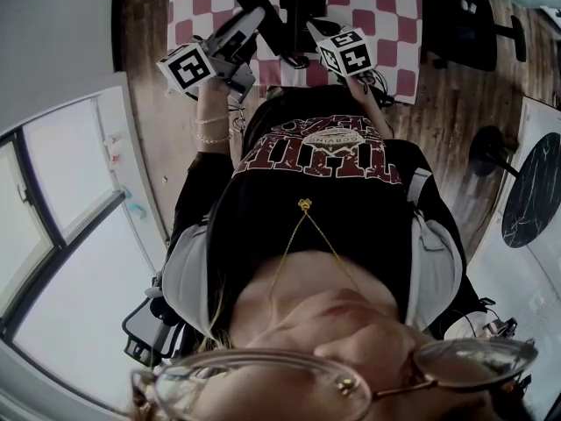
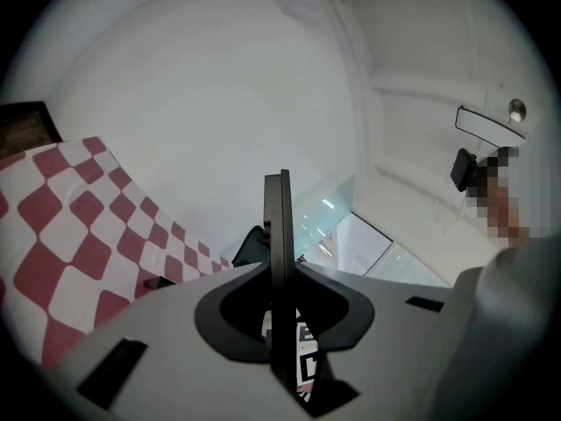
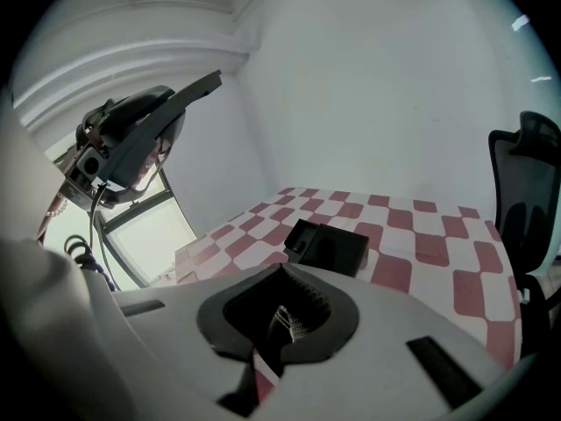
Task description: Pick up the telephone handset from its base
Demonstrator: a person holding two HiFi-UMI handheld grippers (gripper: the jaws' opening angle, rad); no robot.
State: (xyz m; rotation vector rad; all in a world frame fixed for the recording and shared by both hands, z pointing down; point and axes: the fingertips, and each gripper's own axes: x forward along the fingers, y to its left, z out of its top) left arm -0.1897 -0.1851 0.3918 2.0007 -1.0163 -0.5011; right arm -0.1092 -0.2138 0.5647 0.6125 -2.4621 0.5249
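Observation:
The black telephone sits on a red-and-white checked cloth at the top of the head view. In the right gripper view it is a black box lying on the cloth ahead of me. My left gripper is held over the cloth's near edge, its jaws pressed together into one thin plate and holding nothing. My right gripper hovers beside it on the right, apart from the phone. Its jaws sit low in their recess and their gap is unclear.
My own torso in a dark printed shirt fills the middle of the head view. A black office chair stands right of the table on wooden floor. A dark round tabletop is at far right, a window at left.

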